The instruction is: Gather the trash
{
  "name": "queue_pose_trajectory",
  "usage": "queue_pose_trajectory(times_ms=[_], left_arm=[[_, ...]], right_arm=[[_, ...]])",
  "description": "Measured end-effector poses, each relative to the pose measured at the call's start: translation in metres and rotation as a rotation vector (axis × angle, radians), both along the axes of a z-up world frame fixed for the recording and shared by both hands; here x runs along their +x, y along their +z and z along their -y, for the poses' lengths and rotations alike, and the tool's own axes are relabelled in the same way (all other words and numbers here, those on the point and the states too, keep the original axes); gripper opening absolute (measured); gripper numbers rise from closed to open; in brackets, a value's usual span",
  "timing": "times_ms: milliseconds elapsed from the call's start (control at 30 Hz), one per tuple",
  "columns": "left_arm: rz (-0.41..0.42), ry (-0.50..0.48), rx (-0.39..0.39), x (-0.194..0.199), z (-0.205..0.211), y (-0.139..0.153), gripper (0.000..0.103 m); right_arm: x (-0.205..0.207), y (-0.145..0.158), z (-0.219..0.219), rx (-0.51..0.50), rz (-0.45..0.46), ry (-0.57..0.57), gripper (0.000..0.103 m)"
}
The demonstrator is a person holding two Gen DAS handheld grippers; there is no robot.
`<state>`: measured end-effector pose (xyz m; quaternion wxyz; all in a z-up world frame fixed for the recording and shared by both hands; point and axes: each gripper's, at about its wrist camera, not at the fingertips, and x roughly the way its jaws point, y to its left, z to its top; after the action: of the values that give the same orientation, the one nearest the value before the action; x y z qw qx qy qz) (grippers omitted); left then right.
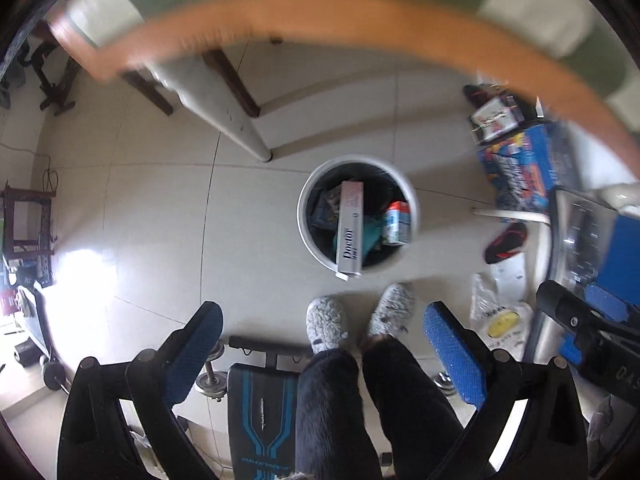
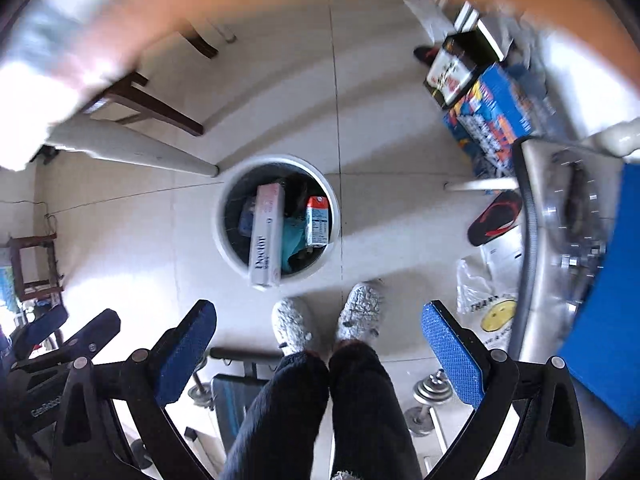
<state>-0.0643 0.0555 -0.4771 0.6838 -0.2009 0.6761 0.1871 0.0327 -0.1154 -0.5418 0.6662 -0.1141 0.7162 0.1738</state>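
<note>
Looked straight down on a white round bin [image 1: 358,216] on the tiled floor [image 1: 160,220], just ahead of two grey slippers [image 1: 326,326].

Held both tools high above it: left hand-held gripper [image 1: 322,344] spread wide, nothing between its blue pads [image 1: 454,354]; right hand-held gripper [image 2: 320,350] likewise spread to its fullest, also empty.

Found the trash already inside the bin: a long white carton box [image 2: 266,234] leaning with one end poking over the near rim, a small red-and-white carton [image 2: 318,222] upright against the far side, something teal and crumpled [image 2: 294,238] between them.

Judged the long box light and stiff but easily crushed; best pinched across its narrow faces near the raised end. Judged the small carton light, probably smooth-coated and a little slippery; best taken across its flat sides.

Noted a thin plastic bag [image 2: 486,304] lying loose on the floor to the right, near a red-and-black sandal [image 2: 496,218]. Judged it limp, nearly weightless; best gathered by a bunched fold, not a flat sheet.
</note>
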Motion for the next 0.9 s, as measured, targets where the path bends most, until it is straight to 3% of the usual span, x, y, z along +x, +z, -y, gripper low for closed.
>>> queue_pose_trajectory(times_ms=[333, 600, 767, 900], left_arm=[[0.188, -0.068, -0.089, -0.021, 0.006, 0.159, 0.103], [0.351, -0.088, -0.178, -0.047, 0.011, 0.261, 0.103], [0.405, -0.070, -0.203, -0.069, 0.010, 0.302, 0.103], [0.423, -0.046, -0.213, -0.085, 0.013, 0.319, 0.103]], right_arm=[[-0.022, 0.207, 0.029, 0.164, 0.026, -0.032, 0.103], [-0.042, 0.326, 0.049, 0.301, 0.040, -0.061, 0.103], [-0.057, 0.391, 0.060, 0.389, 0.054, -0.048, 0.103], [-0.067, 0.420, 0.066, 0.439, 0.045, -0.021, 0.103]])
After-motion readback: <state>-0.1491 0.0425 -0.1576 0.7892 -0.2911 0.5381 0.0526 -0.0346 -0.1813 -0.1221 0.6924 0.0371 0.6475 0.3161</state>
